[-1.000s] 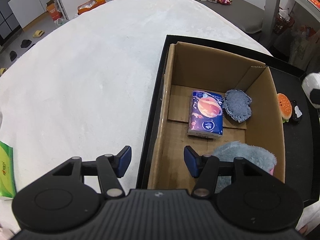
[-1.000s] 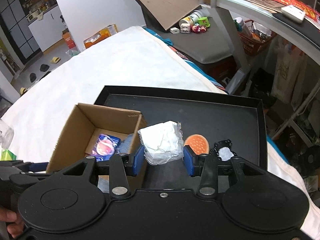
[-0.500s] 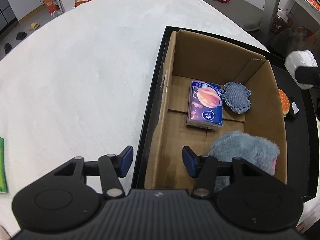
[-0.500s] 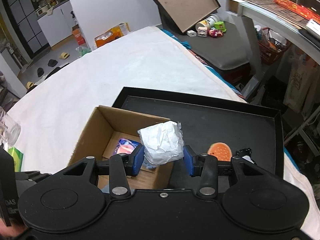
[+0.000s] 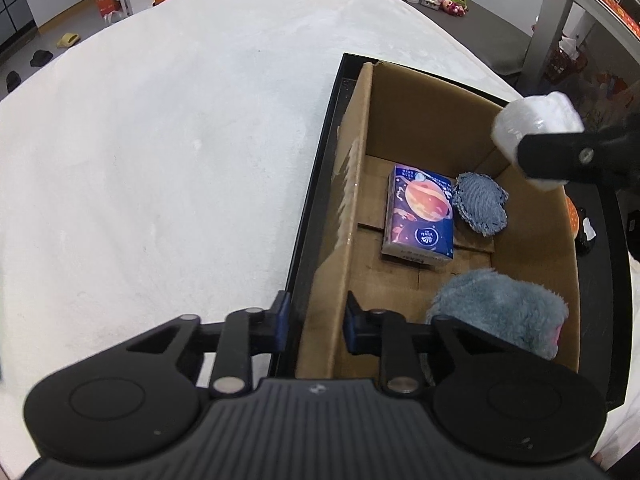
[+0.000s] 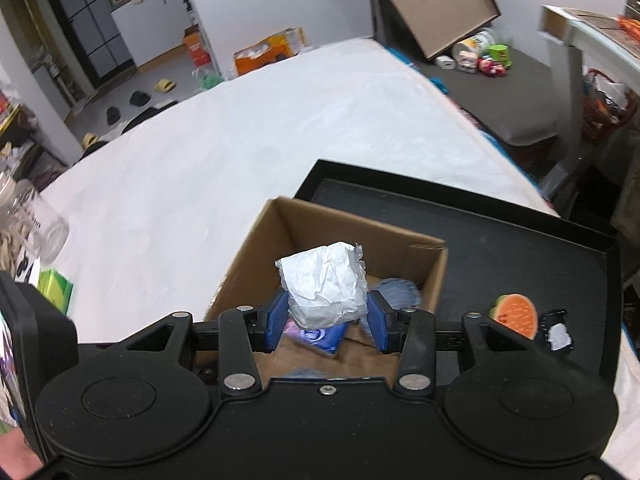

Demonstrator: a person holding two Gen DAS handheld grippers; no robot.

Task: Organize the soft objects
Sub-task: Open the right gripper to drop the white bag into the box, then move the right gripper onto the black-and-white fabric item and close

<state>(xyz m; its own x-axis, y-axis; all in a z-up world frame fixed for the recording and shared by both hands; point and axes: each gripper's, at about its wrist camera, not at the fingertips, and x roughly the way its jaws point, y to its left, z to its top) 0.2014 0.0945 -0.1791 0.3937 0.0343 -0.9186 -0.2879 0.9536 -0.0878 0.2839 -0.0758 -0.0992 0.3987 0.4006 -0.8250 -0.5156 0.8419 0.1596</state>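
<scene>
A cardboard box [image 5: 360, 184] stands in a black tray [image 5: 316, 184] on the white bed. Inside lie a purple tissue pack [image 5: 420, 216], a blue denim pad [image 5: 480, 208] and a fluffy blue-grey plush [image 5: 500, 312]. My left gripper [image 5: 314, 320] is open and straddles the box's near left wall. My right gripper [image 6: 326, 320] is shut on a white wrapped tissue bundle [image 6: 326, 288] and holds it above the box [image 6: 256, 248]; the bundle also shows in the left wrist view [image 5: 536, 128] over the box's right wall.
A burger-shaped toy [image 6: 516, 316] and a small black-and-white toy [image 6: 556, 332] lie on the tray [image 6: 520, 240] right of the box. A glass jar [image 6: 32, 224] and a green pack [image 6: 56, 288] sit at the bed's left. Clutter lies on the floor beyond.
My right gripper has carried the white bundle leftward from over the tray to above the box. My left gripper has closed in on the box's left wall, with its fingers narrower.
</scene>
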